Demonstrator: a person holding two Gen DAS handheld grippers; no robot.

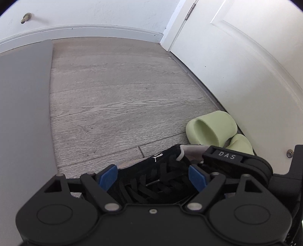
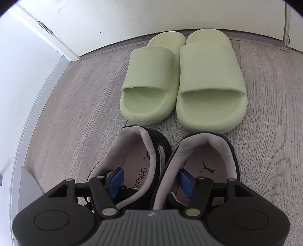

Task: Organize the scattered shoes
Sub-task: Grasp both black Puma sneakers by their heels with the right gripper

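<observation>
Two black sneakers with grey lining sit side by side in the right wrist view, the left sneaker (image 2: 136,160) and the right sneaker (image 2: 212,157), heels toward a pair of pale green slides (image 2: 181,83). My right gripper (image 2: 151,182) has one blue pad inside each sneaker and is shut on their adjoining inner walls. In the left wrist view my left gripper (image 1: 152,177) straddles the laced upper of a black sneaker (image 1: 162,160), with its pads against the sides. The right gripper's black body (image 1: 227,157) shows just beyond. I cannot tell whether the sneakers rest on the floor.
A white door (image 1: 246,66) and its threshold run right behind the slides (image 1: 210,128). A grey mat (image 1: 24,104) lies to the left on the wood floor (image 1: 123,94). White baseboard (image 1: 85,30) and a brass doorstop (image 1: 25,18) line the far wall.
</observation>
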